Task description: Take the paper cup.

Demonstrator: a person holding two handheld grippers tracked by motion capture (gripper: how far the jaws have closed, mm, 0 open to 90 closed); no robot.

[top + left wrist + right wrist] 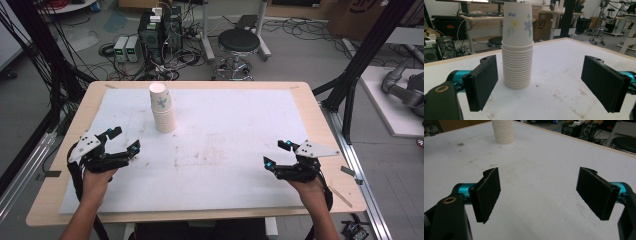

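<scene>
A tall stack of nested white paper cups, the topmost printed with small blue and yellow flowers, stands upright on the white foam sheet that covers the light wooden table. In the high view the stack sits in the far left part of the sheet, well short of the table's far edge. The sheet bears brownish stains and scuffs near its middle.

The left gripper, black with a grey three-cornered plate on top, is held in the person's left hand near the left edge of the sheet. Its jaws are spread wide with nothing between the pads. It points toward the stack, which lies near it but apart. In the left gripper view the paper cups stand ahead of the jaws, closer to the left pad than to the right one, touching neither.

The right gripper, of the same make, is held in the person's right hand near the right side of the sheet, well apart from the stack. Its jaws are likewise spread wide and empty. In the right gripper view the black pads frame bare foam sheet, and the lower part of the cup stack shows far off at the top left.

A black round stool and a cluster of electronic boxes with tangled cables stand on the floor beyond the table.
</scene>
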